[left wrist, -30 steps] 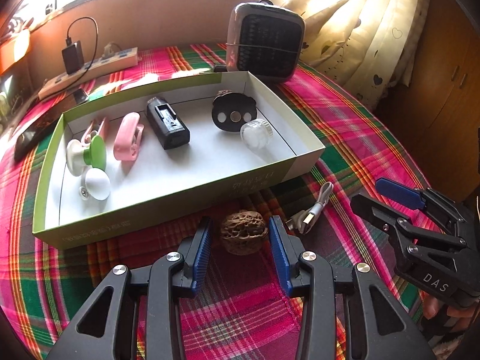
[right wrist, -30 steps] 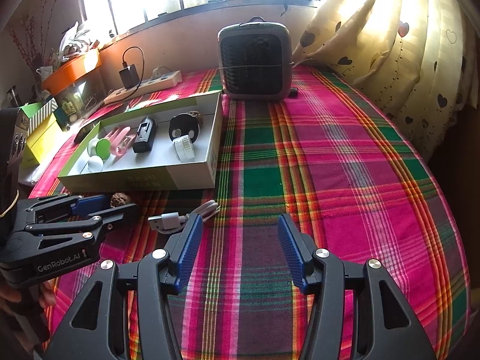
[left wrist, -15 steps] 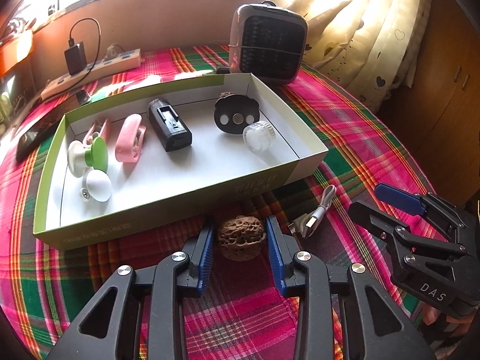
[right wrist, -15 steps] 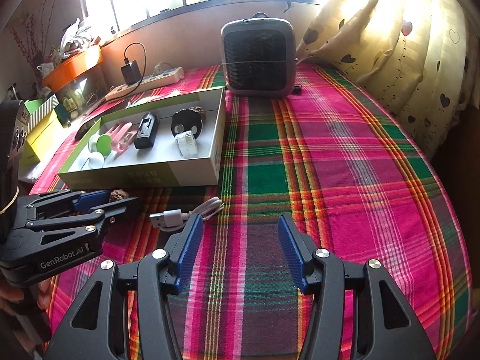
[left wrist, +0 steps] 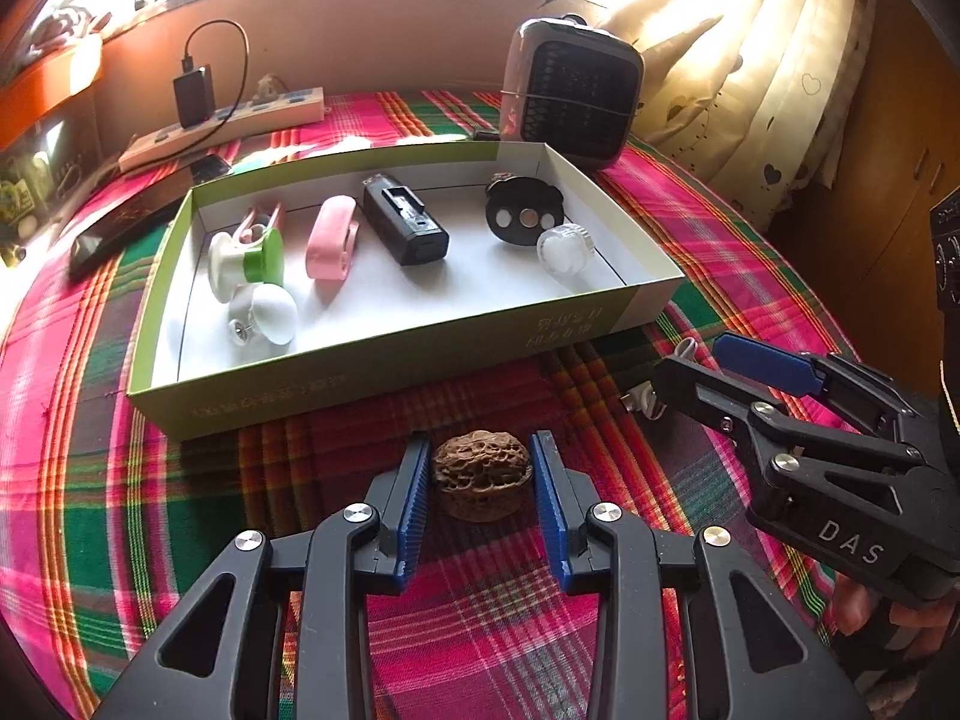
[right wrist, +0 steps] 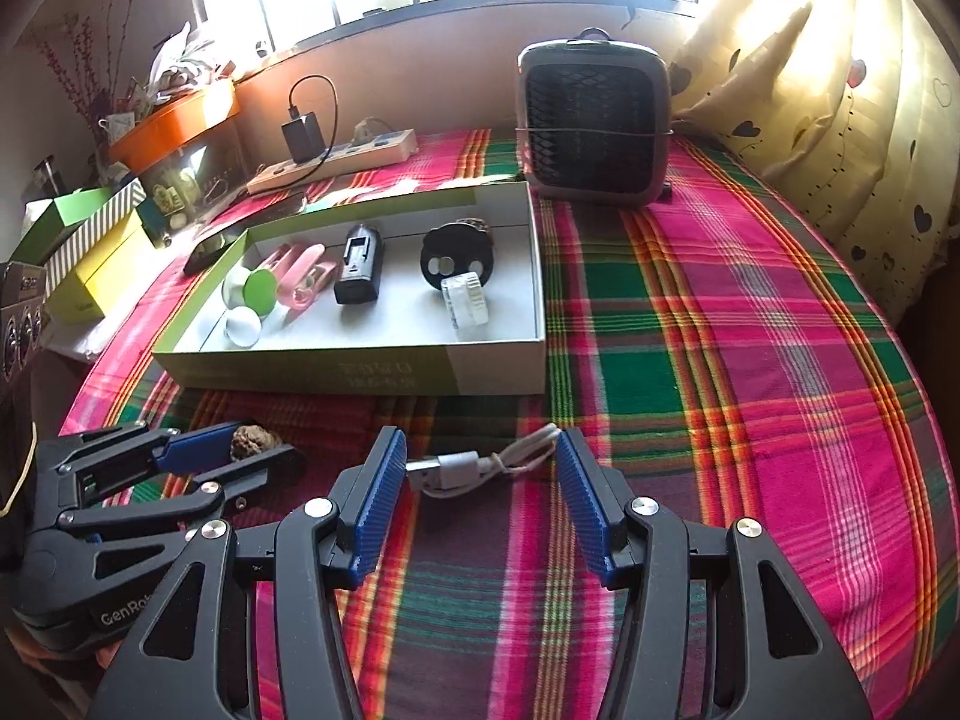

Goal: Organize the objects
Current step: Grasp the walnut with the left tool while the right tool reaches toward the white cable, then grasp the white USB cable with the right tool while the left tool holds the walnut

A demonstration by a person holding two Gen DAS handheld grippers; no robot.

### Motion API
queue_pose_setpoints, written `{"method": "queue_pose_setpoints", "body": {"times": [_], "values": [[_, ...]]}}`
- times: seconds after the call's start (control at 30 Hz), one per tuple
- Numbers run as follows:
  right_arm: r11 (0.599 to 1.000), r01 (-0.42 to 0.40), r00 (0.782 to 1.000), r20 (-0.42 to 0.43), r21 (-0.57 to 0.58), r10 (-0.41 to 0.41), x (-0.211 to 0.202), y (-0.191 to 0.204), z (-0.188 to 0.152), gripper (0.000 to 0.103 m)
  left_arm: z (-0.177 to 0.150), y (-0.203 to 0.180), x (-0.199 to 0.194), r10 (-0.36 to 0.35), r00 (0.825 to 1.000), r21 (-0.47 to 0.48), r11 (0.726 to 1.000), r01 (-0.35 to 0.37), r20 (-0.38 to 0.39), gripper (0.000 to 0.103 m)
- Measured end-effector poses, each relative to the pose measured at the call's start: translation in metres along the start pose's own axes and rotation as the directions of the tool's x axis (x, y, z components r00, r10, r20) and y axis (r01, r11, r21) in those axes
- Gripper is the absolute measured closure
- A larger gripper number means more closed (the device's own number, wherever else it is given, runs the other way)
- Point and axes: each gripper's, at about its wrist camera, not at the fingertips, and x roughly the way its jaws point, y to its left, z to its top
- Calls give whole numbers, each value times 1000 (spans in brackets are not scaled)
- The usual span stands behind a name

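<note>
Closing on the walnut (left wrist: pixel 482 474), the left gripper (left wrist: pixel 482 483) has its blue pads touching both flanks; jaws narrowed over the last second, nut between them, resting on the plaid tabletop (left wrist: pixel 180 516) just before the box (left wrist: pixel 384 360). Walnut judged light, rigid, ridged shell: should not slip; hold across the widest part.

Right wrist view: right gripper (right wrist: pixel 480 498) stands wide, holding nothing, pads either side of the white cable (right wrist: pixel 480 462) without contact. Cable judged limp, light; take it at the bundled middle, not the plug end.
</note>
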Motion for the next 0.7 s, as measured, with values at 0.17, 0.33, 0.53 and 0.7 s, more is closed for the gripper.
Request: {"method": "queue_pose_setpoints", "body": {"times": [0.17,0.33,0.53,0.7], "values": [[999,32,999,-15,-5,-32,8,9,3,50,-4,7,-3,-3,1000,-7,1000,3,4,72],[997,67,997,-35,-26,-68,8,11,-2,50,-5,7,-2,-9,1000,-4,1000,9,9,72],[991,127,990,-59,-30,-129,4,1,-9,50,-5,10,-3,-25,1000,-9,1000,25,13,72],[986,163,985,-60,-30,-165,-5,-9,-15,50,-5,10,-3,-27,1000,-9,1000,27,14,72]]}}
